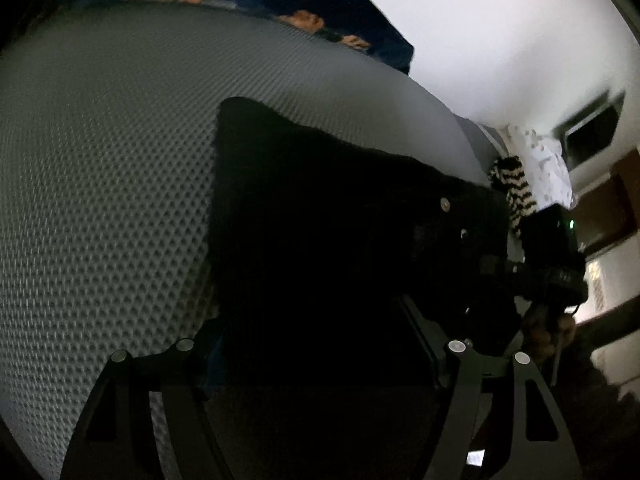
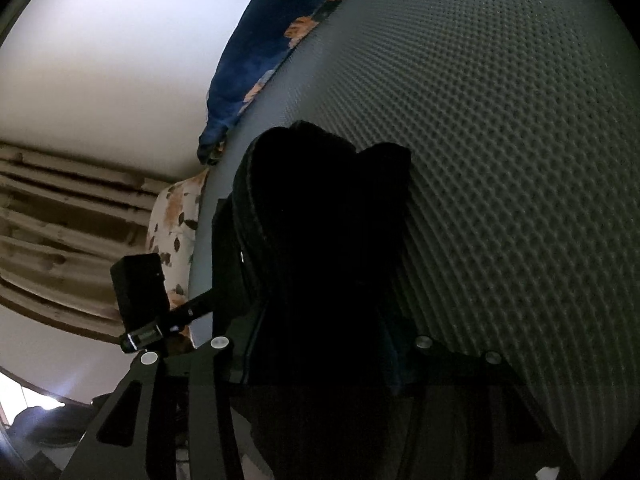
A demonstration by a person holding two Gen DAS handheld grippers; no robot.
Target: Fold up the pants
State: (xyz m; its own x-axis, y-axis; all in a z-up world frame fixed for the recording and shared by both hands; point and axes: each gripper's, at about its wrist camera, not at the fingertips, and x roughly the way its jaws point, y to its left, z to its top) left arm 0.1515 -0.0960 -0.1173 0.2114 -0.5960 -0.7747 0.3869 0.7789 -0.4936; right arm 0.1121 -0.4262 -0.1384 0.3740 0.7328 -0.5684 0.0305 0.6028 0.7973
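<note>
Black pants (image 1: pixel 320 220) lie on a grey dimpled mattress (image 1: pixel 100 160), near its right edge in the left wrist view. My left gripper (image 1: pixel 312 320) hangs low over them, its fingers wide apart with the dark cloth filling the gap. In the right wrist view the pants (image 2: pixel 320 220) rise in a bunched fold, a button showing on the waistband at the left. My right gripper (image 2: pixel 320 360) has this fold between its fingers. It is too dark to see whether the pads press on the cloth. Each view shows the other gripper's black body off to one side.
A dark blue floral blanket (image 2: pixel 256 60) lies along the mattress's far edge. A white floral pillow (image 2: pixel 176 216) and a striped cloth (image 1: pixel 516 188) sit at the mattress edge beside the pants. Beyond are a white wall and wooden slats (image 2: pixel 60 220). The mattress (image 2: pixel 500 140) stretches away bare.
</note>
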